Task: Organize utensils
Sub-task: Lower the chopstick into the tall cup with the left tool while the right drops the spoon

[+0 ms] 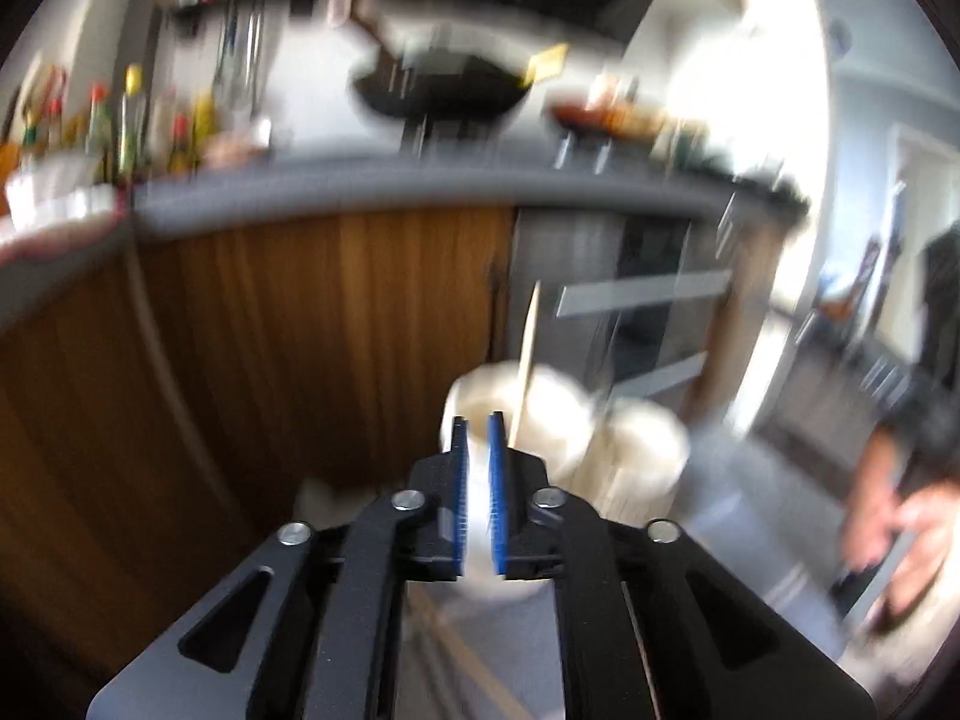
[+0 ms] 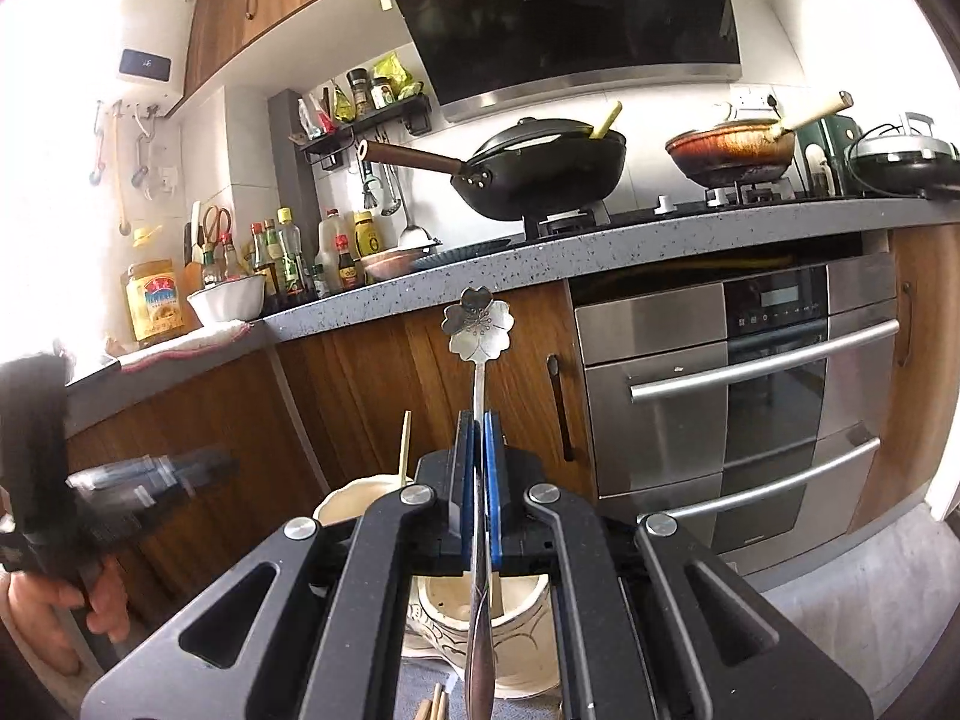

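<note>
My right gripper (image 2: 480, 420) is shut on the stem of a silver spoon (image 2: 479, 324) with a flower-shaped bowl that points up and away; its handle hangs down below the jaws. Under it stands a cream patterned holder (image 2: 456, 606), and a second cream holder (image 2: 354, 498) to the left has a wooden chopstick (image 2: 405, 444) in it. In the blurred left wrist view, my left gripper (image 1: 478, 420) is slightly open with nothing between its blue pads, just in front of the holder (image 1: 558, 420) with the chopstick (image 1: 528, 348). The other holder (image 1: 642, 450) stands beside it.
Wooden cabinet doors (image 2: 372, 372) and a steel oven (image 2: 750, 408) face me under a grey countertop (image 2: 480, 258) with bottles, a white bowl and a black wok (image 2: 540, 180). Loose chopstick ends (image 2: 435, 705) lie by the holders. A hand (image 2: 60, 600) holds the left gripper.
</note>
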Demonstrator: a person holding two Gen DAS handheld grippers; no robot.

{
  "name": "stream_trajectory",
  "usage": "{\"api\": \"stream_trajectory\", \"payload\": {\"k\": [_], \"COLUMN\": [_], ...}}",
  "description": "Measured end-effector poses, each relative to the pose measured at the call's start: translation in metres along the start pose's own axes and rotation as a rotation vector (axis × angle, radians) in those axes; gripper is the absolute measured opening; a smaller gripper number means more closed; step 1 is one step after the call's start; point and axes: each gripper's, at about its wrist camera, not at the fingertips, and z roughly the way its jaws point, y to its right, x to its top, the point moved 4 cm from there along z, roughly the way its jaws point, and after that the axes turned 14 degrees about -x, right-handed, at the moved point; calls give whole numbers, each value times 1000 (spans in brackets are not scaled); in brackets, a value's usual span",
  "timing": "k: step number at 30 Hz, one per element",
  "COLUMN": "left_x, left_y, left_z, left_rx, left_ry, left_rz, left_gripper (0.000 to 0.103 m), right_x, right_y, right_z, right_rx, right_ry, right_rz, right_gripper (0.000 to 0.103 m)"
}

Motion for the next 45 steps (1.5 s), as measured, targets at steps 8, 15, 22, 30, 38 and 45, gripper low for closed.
{"api": "stream_trajectory", "payload": {"k": [8,15,22,30,38,45], "left_x": [-89,-104,-105,-89,-42,32], "left_y": [-26,-47,-54,-48,-38,-6], "left_z": [71,101,116,80,-8,-47], "left_rx": [94,173,204,128,81,-55], "left_ry": [-285,-336,-335,-207,79,306], "left_rz": [-115,-159,-158,-156,-124,-64], "left_gripper": [25,25,12,6,6,6], "right_x": [-19,-20,-21,-19,-11,-4], "right_y": [2,3,3,3,2,-2], "right_z": [4,-4,-6,-12,-11,2], "right_rx": [1,1,0,-8,4,21], "right_ry": [-50,-34,-31,-25,-8,5], "right_rz": [9,5,2,0,20,46], "right_gripper": [3,3,3,3,3,3]}}
